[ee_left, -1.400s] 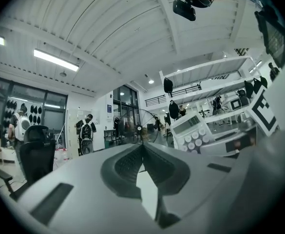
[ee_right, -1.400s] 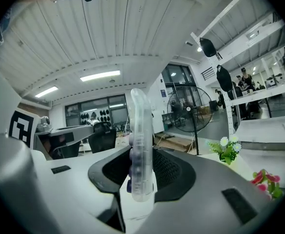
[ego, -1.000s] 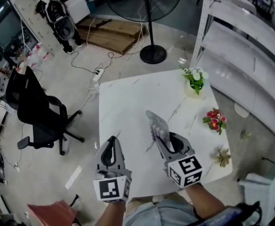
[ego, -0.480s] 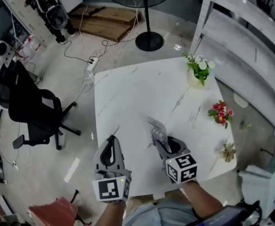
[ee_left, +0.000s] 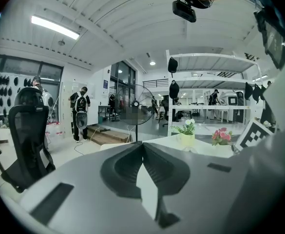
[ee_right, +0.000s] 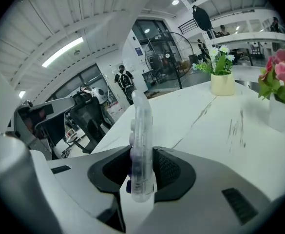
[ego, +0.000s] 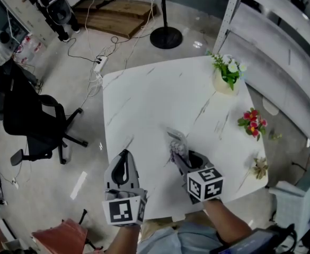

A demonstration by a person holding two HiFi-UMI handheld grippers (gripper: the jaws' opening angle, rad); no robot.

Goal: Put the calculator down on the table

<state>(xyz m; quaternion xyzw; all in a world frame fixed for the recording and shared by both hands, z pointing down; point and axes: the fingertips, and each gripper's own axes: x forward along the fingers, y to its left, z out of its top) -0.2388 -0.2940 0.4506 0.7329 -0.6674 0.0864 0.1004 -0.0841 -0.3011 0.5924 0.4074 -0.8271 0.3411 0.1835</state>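
Left gripper (ego: 124, 155): jaws together, empty, lower than a second ago. Right gripper (ego: 182, 155) has sunk too. It clamps the translucent, purple-keyed plastic calculator (ego: 176, 142) edge-up, jutting ahead of its jaws over the white marble-veined table (ego: 144, 99). I judge set-down is close.

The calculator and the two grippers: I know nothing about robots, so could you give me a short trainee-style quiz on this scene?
1. True or false: the left gripper has nothing between its jaws.
2. What does the right gripper clamp? A. a flower pot. B. the calculator. C. nothing.
3. Fill in the missing word: in the head view, the black office chair stands on the floor to the ___ of the table.

Key: 1 true; 2 B; 3 left.
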